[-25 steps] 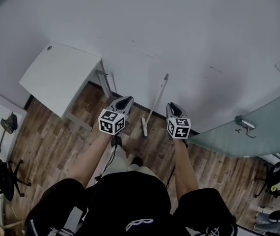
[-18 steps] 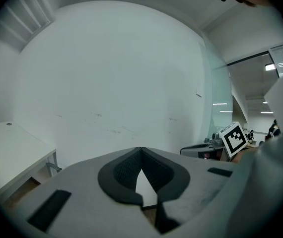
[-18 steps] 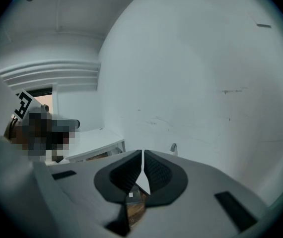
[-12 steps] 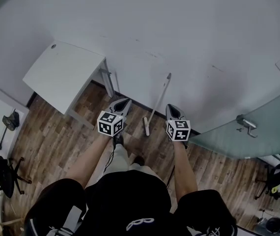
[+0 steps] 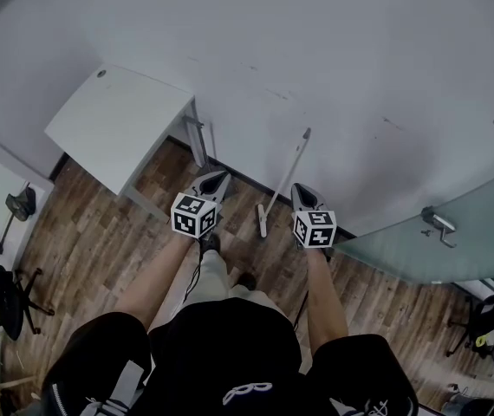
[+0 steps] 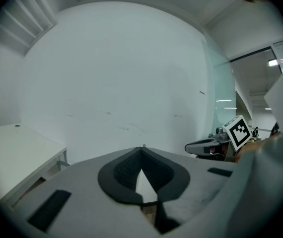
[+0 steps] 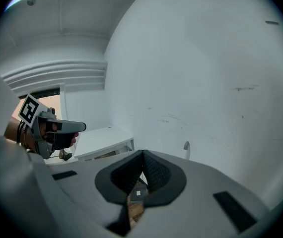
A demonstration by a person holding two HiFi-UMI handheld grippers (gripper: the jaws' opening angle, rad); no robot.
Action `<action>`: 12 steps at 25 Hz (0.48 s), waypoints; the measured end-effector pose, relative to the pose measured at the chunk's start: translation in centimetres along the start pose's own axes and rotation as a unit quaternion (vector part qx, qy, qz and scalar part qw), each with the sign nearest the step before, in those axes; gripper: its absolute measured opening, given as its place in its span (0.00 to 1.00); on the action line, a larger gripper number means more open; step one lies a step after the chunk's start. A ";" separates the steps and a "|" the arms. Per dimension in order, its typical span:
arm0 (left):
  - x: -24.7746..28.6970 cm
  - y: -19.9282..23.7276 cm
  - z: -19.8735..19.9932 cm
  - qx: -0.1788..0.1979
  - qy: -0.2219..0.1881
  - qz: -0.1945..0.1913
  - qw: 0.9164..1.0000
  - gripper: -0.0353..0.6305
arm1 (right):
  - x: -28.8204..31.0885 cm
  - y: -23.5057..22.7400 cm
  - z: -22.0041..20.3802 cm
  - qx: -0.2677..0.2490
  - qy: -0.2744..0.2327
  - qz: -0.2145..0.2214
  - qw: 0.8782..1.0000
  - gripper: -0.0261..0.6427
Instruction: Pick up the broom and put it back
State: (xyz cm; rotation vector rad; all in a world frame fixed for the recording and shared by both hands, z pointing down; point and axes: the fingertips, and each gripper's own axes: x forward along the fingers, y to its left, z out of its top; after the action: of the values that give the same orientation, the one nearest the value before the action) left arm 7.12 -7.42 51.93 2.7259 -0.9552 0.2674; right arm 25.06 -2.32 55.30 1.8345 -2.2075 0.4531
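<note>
**Item 1, left gripper** (image 5: 219,177). We record the jaws pressed together at the tips with nothing between them. It is held out ahead of the person and aimed at the white wall (image 5: 360,59), angled a little downward. Its own view shows only wall beyond the tips.

**Item 2, right gripper** (image 5: 300,189). We record the jaws closed on each other and empty. It runs roughly parallel to the left one, side by side with it and apart from it, and also faces the wall.

**Item 3, broom** (image 5: 283,180). We place it ahead of the two grippers, between their lines and touched by neither.
- It stands nearly upright, leaning on the wall.
- Its head rests on the wooden floor (image 5: 100,241) by the dark skirting.
- In the head view its long axis runs from the head at lower left to the handle end at upper right.
- The head lies nearer the person and the handle end lies against the wall.
- In the right gripper view we see the handle's rounded top just above the gripper body.

**Item 4, white worktop** (image 5: 108,124). It stands on metal legs against the wall, to the left of the left gripper.

**Item 5, frosted glass door** (image 5: 464,241). It stands to the right and carries a lever handle (image 5: 436,222).

**Item 6, office chairs** (image 5: 4,297). They stand at the far left, well apart from the broom.
</note>
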 end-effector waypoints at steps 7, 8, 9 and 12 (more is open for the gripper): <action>-0.5 1.4 -0.3 -0.007 0.002 0.011 1.000 0.08 | 1.0 1.1 0.2 -0.008 0.003 0.010 1.000 0.07; -0.5 1.5 -0.3 -0.007 0.002 0.012 1.000 0.08 | 1.0 1.1 0.2 -0.008 0.003 0.011 1.000 0.07; -0.5 1.6 -0.4 -0.007 0.003 0.012 1.000 0.08 | 1.1 1.1 0.2 -0.008 0.003 0.012 1.000 0.07; -0.4 1.7 -0.4 -0.008 0.004 0.012 1.000 0.08 | 1.2 1.0 0.4 -0.010 0.002 0.010 1.000 0.07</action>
State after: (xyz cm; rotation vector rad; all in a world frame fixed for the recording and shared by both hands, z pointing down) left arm 5.68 -8.33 52.47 2.6982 -0.9848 0.2733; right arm 23.82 -3.36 55.32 1.8003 -2.2222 0.4355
